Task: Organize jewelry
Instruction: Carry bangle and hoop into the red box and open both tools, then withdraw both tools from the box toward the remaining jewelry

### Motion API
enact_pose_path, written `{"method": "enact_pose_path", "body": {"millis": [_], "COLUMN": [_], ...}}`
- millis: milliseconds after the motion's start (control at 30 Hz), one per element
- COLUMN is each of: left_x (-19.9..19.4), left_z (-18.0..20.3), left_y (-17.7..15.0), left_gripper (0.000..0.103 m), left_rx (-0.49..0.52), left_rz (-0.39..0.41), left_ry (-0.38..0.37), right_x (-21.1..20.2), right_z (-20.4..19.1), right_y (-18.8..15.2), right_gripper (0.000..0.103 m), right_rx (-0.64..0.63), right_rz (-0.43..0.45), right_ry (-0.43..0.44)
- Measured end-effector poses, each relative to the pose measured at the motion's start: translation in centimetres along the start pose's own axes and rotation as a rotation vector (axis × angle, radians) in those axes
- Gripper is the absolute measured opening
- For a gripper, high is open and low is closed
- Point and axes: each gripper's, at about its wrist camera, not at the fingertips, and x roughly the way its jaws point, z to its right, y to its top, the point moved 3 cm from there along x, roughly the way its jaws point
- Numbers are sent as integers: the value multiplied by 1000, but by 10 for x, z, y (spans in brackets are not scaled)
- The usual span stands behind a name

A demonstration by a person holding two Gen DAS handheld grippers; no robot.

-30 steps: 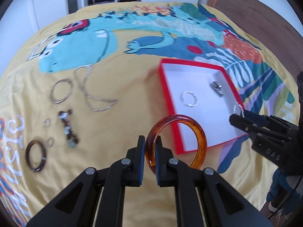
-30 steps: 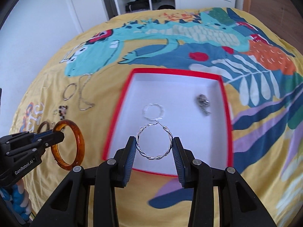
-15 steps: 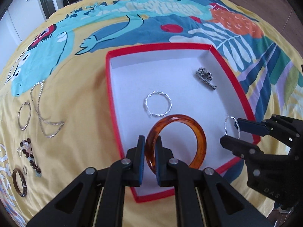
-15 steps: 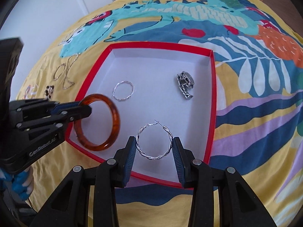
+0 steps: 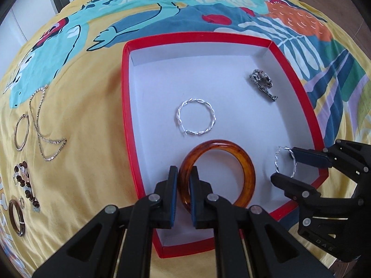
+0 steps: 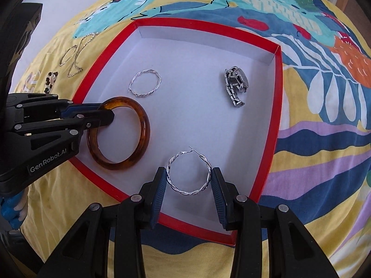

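Change: a second ago both claws hung short of the red box (image 5: 310,106); now both are over its white floor, so two more pieces look ready to be set down.
Left claw (image 5: 183,193): closed tight on the near rim of the amber bangle (image 5: 243,162), which stands tilted at the box's 7 o'clock corner in the right wrist view; I cannot tell if it touches the floor.
Right claw (image 6: 188,185): partly open, its pads pressing the two sides of a twisted silver hoop earring (image 6: 188,173), at the box's 6 o'clock edge.
Already in the box: one matching twisted hoop (image 5: 196,117) near the middle, one silver watch (image 6: 236,86) toward 2 o'clock.
Left on the bed (image 5: 88,153), at 9 o'clock of the box: one thin plain hoop (image 5: 21,132), one silver chain necklace (image 5: 45,136), one beaded bracelet (image 5: 25,188), one dark bangle (image 5: 16,217), some tiny rings I cannot count.
Judgement: four of the larger pieces lie unboxed.
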Motion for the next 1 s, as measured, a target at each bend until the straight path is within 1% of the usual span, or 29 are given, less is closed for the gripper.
{"method": "enact_pose_path", "body": {"millis": [267, 467, 567, 633, 700, 933, 1000], "left_x": [-3, -9, -18, -26, -34, -59, -67], "left_z": [0, -1, 0, 2, 3, -7, -13], "left_y": [-3, -5, -5, -4, -5, -7, -10], "left_gripper": [10, 10, 11, 18, 21, 21, 21], "left_rx": [3, -10, -9, 1, 1, -19, -31], "left_rz": [19, 22, 41, 57, 74, 105, 112], "left_ry": [-7, -35, -56, -67, -77, -93, -93], "right_x": [-1, -5, -10, -15, -22, -47, -51], "right_z": [0, 1, 4, 5, 5, 6, -2], "right_y": [0, -2, -4, -6, -9, -16, -14], "right_gripper": [39, 40, 42, 42, 43, 45, 45], "right_rx": [-7, -2, 12, 18, 26, 86, 105], "right_rz": [5, 5, 9, 16, 22, 63, 76], "right_ry": [-29, -60, -71, -78, -81, -91, -92]}}
